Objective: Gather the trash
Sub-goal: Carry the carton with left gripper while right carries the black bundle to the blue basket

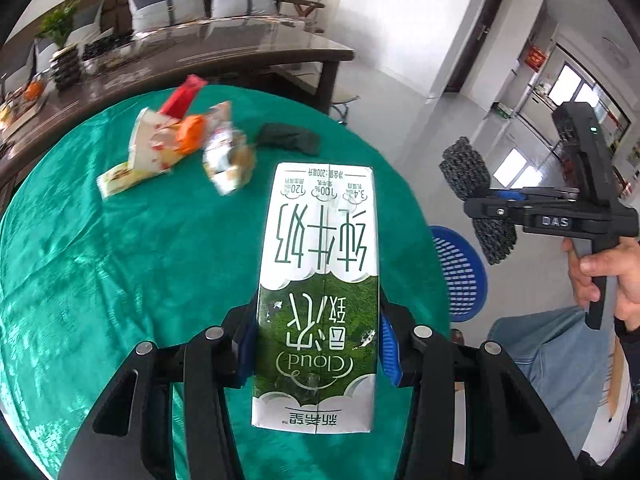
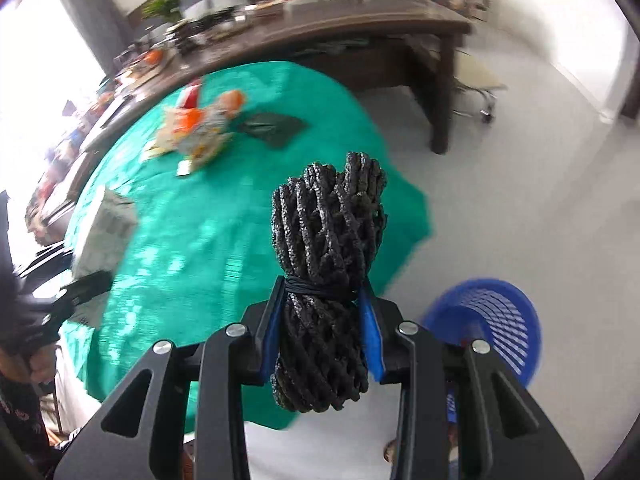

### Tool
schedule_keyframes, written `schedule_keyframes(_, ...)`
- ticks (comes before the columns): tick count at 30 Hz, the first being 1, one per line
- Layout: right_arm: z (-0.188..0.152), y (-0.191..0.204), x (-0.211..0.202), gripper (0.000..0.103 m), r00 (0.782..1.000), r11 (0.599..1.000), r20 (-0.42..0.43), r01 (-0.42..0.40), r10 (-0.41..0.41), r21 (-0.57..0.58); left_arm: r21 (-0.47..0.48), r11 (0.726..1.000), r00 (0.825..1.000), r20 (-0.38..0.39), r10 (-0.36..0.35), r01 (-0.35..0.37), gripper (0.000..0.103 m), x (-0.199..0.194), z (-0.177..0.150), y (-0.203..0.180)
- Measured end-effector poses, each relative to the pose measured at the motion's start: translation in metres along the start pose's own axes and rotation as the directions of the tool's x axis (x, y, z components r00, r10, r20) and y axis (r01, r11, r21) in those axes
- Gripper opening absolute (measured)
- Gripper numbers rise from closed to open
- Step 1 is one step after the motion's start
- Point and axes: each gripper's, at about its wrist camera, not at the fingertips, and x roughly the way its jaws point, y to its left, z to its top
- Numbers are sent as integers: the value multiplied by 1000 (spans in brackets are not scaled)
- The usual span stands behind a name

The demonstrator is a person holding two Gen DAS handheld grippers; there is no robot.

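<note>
Two grippers, each loaded: the left gripper (image 1: 316, 344) clamps a milk carton (image 1: 320, 264) at frame centre. The right gripper (image 2: 322, 334) pinches a black mesh bundle (image 2: 328, 264); a blue basket (image 2: 492, 324) sits lower right.

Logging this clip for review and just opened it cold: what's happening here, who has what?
A person is clearing trash off a table with a green cloth, holding a gripper in each hand. The left gripper is shut on a green-and-white milk carton, lifted above the cloth. The right gripper is shut on a black bundle of foam netting tied with a band. A blue slatted basket stands on the floor beside the table. Crumpled wrappers and a dark cloth remain on the table.
</note>
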Motion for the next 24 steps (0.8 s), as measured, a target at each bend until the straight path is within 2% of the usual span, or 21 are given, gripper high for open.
schedule_keyframes(5,-21,-87,-6,34,996,990,-22,86,-84,115,75,988,991,-23,-132,133,48,39,27,-85)
schedule_keyframes(11,-51,-177,2,34,988,968,-67,147,-136,204,126,965,970,-110,-215,228,48,113,45,-169)
schedule_keyframes(18,-83,-237,31,34,985,945,-116,153,-124,289,103,958,947,-208,-244,269,49,219,51,-222)
schedule_keyframes(24,-96,-266,53,35,988,937,-124,133,-97,325,89,958,936,-257,-241,271,50,288,44,-239)
